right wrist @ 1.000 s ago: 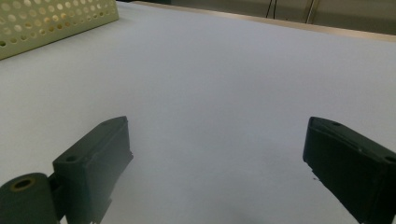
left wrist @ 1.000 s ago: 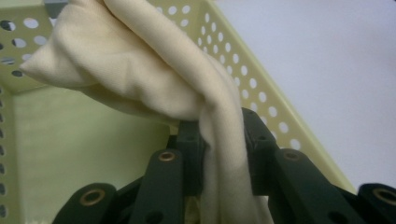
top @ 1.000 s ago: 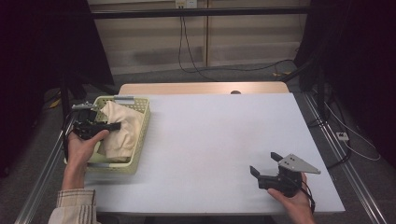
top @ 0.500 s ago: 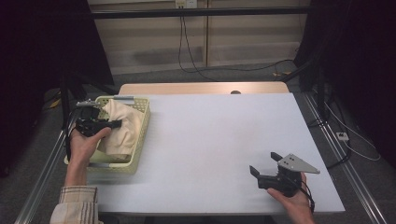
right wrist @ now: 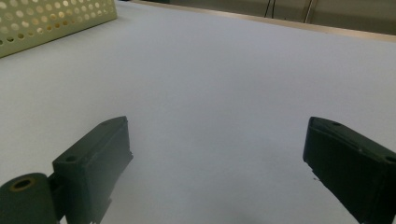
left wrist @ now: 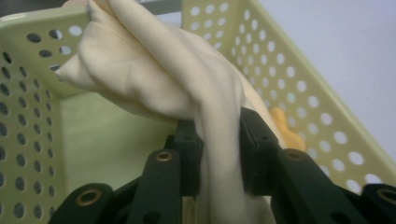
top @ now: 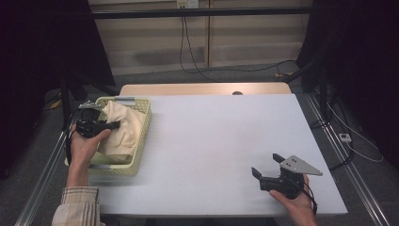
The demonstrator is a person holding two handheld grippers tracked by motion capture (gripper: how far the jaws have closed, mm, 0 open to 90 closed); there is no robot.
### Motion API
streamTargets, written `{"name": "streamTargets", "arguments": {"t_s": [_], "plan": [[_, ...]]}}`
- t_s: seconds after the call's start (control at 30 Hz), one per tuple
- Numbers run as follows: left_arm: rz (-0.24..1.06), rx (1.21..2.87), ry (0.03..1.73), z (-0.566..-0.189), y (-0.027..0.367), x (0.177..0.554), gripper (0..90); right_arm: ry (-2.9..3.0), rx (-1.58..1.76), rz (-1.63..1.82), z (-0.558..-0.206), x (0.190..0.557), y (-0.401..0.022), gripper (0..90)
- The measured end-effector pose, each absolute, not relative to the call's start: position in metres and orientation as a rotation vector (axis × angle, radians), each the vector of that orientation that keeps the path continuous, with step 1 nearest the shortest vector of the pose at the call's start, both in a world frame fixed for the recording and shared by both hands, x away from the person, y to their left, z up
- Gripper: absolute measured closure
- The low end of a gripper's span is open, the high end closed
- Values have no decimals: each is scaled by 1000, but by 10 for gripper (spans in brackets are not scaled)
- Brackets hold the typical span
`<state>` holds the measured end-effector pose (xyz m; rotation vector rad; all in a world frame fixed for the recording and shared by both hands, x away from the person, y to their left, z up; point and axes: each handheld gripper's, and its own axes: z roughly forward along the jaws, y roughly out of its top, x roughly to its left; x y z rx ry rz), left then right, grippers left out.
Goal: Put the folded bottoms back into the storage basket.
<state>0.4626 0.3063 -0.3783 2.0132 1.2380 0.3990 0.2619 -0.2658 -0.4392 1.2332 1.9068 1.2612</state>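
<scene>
I can read no brand, label or writing on anything here.

The cream cloth [left wrist: 154,70] is soft and plain, bunched into thick folds with a smooth, slightly glossy surface. It lies in the pale green perforated basket [top: 141,123] at the far left of the white table [top: 221,141], heaped above the basket's rim at the far end. Low in the basket, beside the cloth, a small orange thing [left wrist: 286,133] peeks out; I cannot tell what it is.

My left gripper [top: 101,126] reaches into the basket from its left side, and in the left gripper view its two black jaws are pressed onto a gathered fold of the cloth, which runs up between them and spreads out beyond.

My right gripper [top: 269,170] sits at the near right of the table, well apart from the basket. Its jaws stand wide apart with nothing between them, just bare table surface beneath.
</scene>
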Motion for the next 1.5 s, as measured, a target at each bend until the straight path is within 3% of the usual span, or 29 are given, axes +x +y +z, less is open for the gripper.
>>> {"name": "streamTargets", "arguments": {"t_s": [1.5], "plan": [[459, 2056, 1432, -397, 318, 473, 704, 1909, 1232, 1250, -440, 262, -266, 75]]}}
